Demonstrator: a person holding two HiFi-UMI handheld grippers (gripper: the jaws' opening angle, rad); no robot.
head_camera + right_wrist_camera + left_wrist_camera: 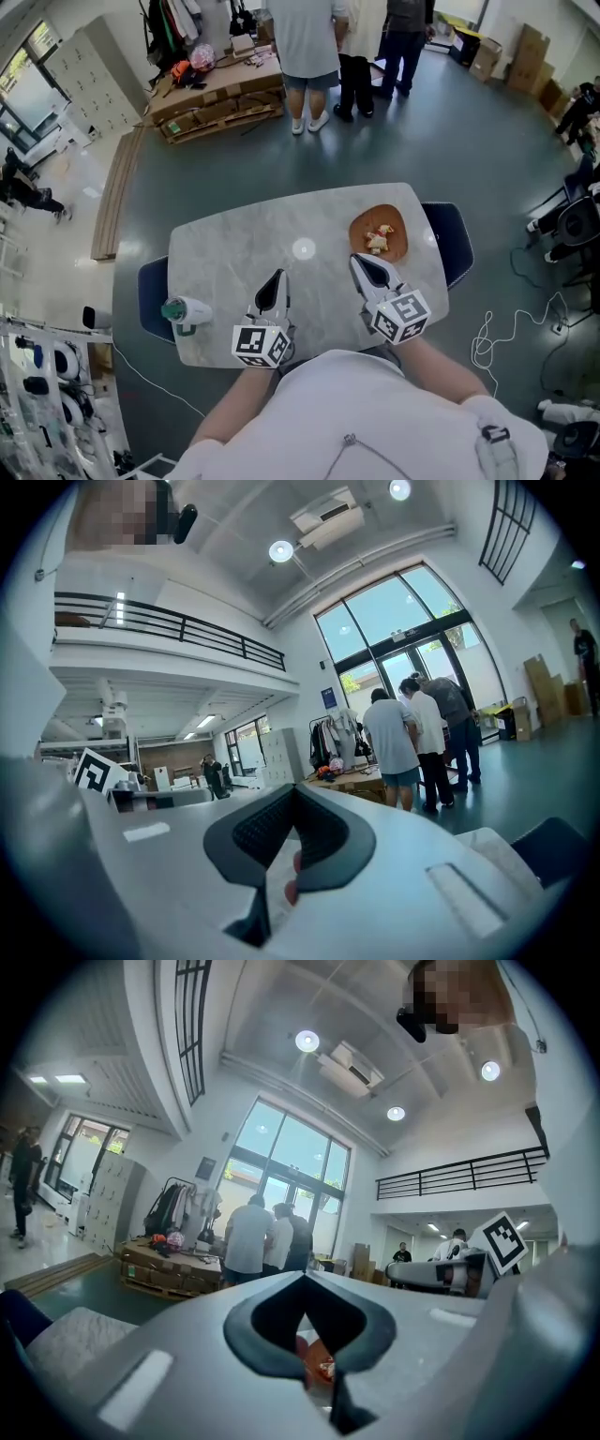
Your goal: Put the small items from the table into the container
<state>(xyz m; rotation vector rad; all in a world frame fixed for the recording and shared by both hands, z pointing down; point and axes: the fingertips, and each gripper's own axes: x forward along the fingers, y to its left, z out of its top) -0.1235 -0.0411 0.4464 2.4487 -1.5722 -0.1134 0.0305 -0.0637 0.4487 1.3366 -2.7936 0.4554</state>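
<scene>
As people (309, 47) stand beyond table (281, 239), bottle (185, 311) sits left, bowl (397, 246) right.

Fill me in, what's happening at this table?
A person holds a gripper in each hand over the marble table. The left gripper and right gripper are both shut and empty. The brown dish at the table's far right holds several small items. A green-and-white object lies by the left edge, with neither gripper on it.
</scene>
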